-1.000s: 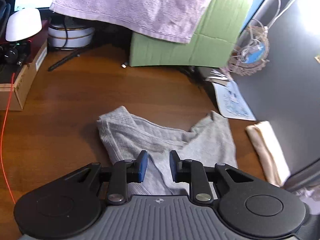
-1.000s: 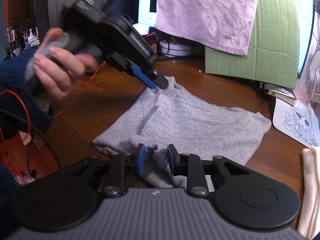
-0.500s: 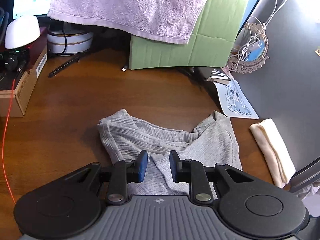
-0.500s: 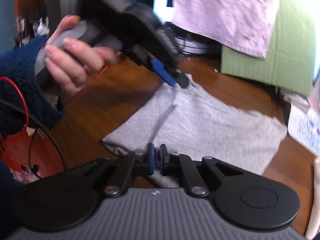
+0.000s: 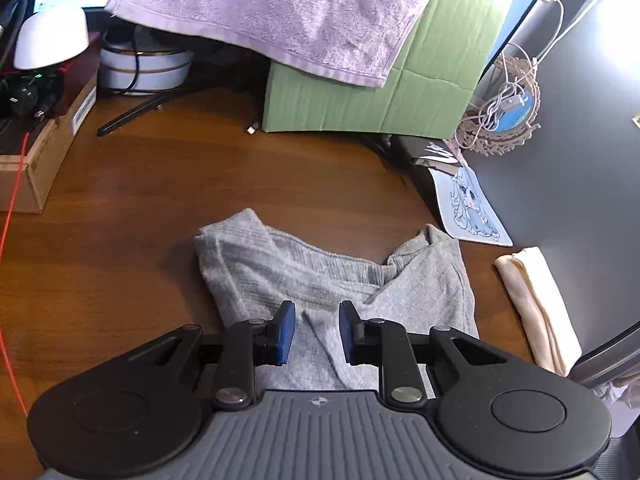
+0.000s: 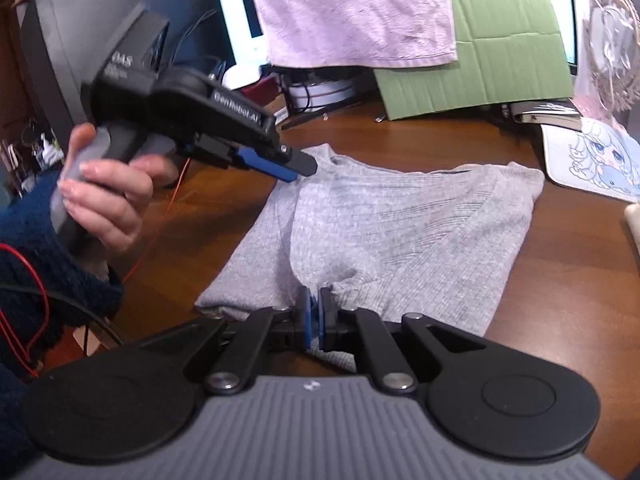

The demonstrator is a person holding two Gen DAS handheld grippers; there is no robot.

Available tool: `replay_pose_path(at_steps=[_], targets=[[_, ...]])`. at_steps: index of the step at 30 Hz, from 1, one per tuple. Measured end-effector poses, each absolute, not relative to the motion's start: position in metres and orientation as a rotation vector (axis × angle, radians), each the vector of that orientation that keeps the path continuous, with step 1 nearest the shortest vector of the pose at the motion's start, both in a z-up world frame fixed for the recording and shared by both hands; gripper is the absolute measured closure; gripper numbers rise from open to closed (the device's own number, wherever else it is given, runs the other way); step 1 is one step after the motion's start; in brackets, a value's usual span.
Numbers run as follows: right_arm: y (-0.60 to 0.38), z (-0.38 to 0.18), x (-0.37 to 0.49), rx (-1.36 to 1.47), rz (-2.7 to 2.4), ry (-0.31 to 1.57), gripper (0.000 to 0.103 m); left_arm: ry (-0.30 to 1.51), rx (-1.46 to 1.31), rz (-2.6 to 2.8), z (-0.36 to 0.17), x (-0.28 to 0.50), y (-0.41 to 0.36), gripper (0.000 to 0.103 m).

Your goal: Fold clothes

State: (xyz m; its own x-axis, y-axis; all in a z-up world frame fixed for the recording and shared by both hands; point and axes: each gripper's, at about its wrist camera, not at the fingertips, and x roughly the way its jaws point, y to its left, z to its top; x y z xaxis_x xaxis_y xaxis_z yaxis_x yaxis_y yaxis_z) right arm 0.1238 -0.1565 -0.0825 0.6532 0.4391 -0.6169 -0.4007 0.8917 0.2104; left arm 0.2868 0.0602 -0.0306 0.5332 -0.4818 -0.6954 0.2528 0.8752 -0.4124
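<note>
Since a second ago the right gripper has closed its blue pads, now pinching the near hem of the grey ribbed top, where the fabric puckers. That top lies flat on the brown wooden desk. Above its far left corner hangs the left gripper, held in the person's left hand, its jaws slightly apart with nothing gripped. Farther back, a lilac towel drapes over a green cardboard box.
</note>
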Motion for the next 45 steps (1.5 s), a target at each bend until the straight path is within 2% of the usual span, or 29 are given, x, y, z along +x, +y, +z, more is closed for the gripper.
replay_pose_path(at_steps=[4,5,6,10,15,22,24,27,36,42,45], targets=[[-0.159,-0.082,0.121,0.059,0.471,0.707,0.099,0.914,-0.256,-0.463,-0.038,0.292,0.051,0.081],[-0.159,-0.082,0.121,0.057,0.471,0.706,0.099,0.922,-0.258,-0.469,-0.039,0.292,0.050,0.087],[-0.158,-0.084,0.121,0.056,0.472,0.706,0.099,0.933,-0.263,-0.462,-0.039,0.293,0.049,0.099],[-0.155,-0.083,0.119,0.041,0.472,0.701,0.099,0.872,-0.320,-0.443,-0.016,0.280,0.058,0.099],[-0.156,-0.082,0.118,0.045,0.480,0.687,0.099,0.778,-0.260,-0.398,0.018,0.257,0.057,0.099],[-0.143,-0.091,0.130,0.003,0.516,0.723,0.099,0.884,-0.177,-0.274,-0.024,0.286,0.047,0.099],[-0.140,-0.092,0.131,-0.009,0.524,0.732,0.096,0.897,-0.174,-0.265,-0.031,0.289,0.047,0.099],[-0.138,-0.090,0.128,-0.008,0.542,0.730,0.090,0.893,-0.171,-0.262,-0.033,0.291,0.047,0.099],[-0.154,-0.063,0.114,0.033,0.551,0.633,0.090,0.885,-0.167,-0.265,-0.036,0.289,0.046,0.099],[-0.148,-0.082,0.124,-0.020,0.489,0.728,0.091,0.885,-0.166,-0.261,-0.037,0.291,0.044,0.098],[-0.144,-0.081,0.114,-0.073,0.489,0.714,0.091,0.888,-0.176,-0.262,-0.036,0.291,0.046,0.098]])
